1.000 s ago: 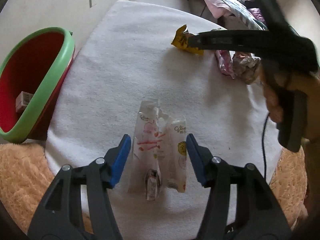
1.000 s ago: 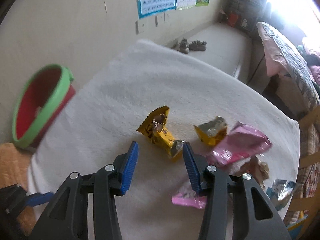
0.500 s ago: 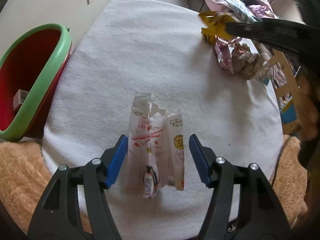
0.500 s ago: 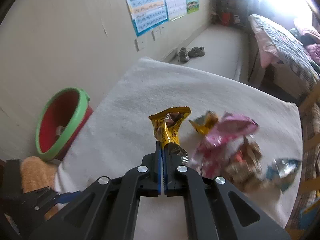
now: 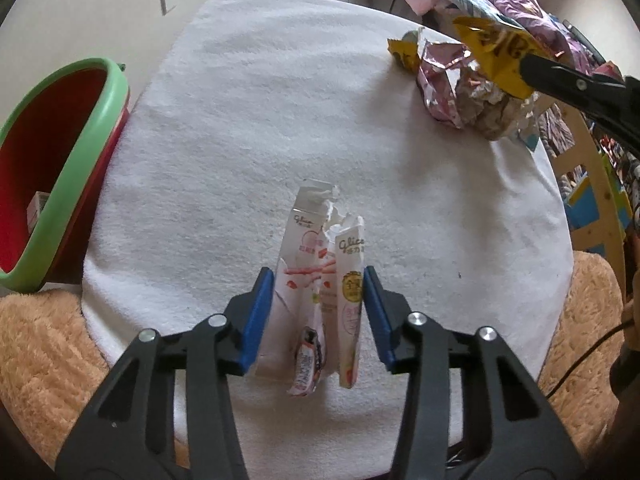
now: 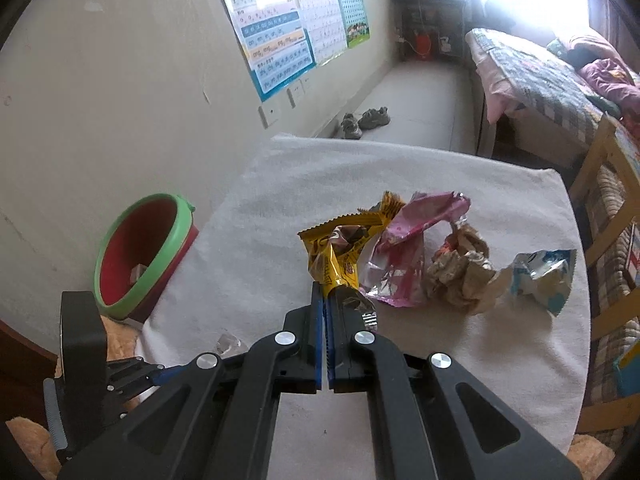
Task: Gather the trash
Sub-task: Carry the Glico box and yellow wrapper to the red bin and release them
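Observation:
Two white snack wrappers point(image 5: 316, 264) lie side by side on the white cloth-covered table point(image 5: 280, 120). My left gripper point(image 5: 318, 276) straddles them with its jaws closing; the blue pads point(image 5: 260, 312) touch both outer edges and the wrappers buckle upward. My right gripper point(image 6: 325, 292) is shut on a yellow wrapper point(image 6: 340, 252), held in the air above the table. The same yellow wrapper point(image 5: 496, 52) shows at the upper right of the left wrist view. A red bin with a green rim point(image 5: 80, 152) stands left of the table, tilted, with a small box inside.
A pink wrapper point(image 6: 404, 248), crumpled brown paper point(image 6: 460, 272) and a blue-white wrapper point(image 6: 544, 276) lie together at the table's right side. A fuzzy orange cover point(image 5: 40, 340) surrounds the near edge. A wooden frame point(image 6: 600, 200) and a bed stand to the right.
My right gripper shut on the yellow wrapper and lifted it off the table, up and to the right. The left jaws narrowed onto the white wrappers, which buckled.

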`<state>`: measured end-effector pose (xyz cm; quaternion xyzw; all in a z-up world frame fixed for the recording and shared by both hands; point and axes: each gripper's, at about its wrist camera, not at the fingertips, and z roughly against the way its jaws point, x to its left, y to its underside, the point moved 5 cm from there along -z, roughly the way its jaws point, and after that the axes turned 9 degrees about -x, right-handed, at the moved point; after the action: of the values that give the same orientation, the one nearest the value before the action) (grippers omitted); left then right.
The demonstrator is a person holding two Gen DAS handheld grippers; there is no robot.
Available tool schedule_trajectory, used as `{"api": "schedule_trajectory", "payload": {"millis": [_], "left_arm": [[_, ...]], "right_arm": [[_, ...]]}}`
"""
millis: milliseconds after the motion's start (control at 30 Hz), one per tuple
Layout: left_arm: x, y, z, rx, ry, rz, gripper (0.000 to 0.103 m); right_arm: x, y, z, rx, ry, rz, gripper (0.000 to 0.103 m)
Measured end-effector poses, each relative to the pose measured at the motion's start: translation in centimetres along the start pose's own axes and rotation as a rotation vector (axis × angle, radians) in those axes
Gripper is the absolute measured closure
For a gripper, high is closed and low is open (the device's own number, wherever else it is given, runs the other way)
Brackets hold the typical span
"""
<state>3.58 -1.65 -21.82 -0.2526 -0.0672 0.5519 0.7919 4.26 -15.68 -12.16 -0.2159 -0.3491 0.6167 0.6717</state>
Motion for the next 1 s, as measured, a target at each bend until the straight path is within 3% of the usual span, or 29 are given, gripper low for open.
{"api": "schedule_trajectory", "payload": {"millis": [267, 567, 1000], "left_arm": [[0.4, -1.3, 2.0, -0.101, -0.013, 0.019, 0.063], [1.7, -4.2, 6.1, -0.273, -0.071, 0.043, 0.064], [5.2, -6.3, 9.9, -0.402, -0.126, 0.12, 0.064]], "right_arm": [[1.4, -0.2, 1.3, -0.044, 0.02, 0.036, 0.102], [2.5, -0.9, 2.1, -0.08, 0.012, 0.044, 0.102], [5.0, -1.1, 1.7, -0.07, -0.014, 0.082, 0.102]]}}
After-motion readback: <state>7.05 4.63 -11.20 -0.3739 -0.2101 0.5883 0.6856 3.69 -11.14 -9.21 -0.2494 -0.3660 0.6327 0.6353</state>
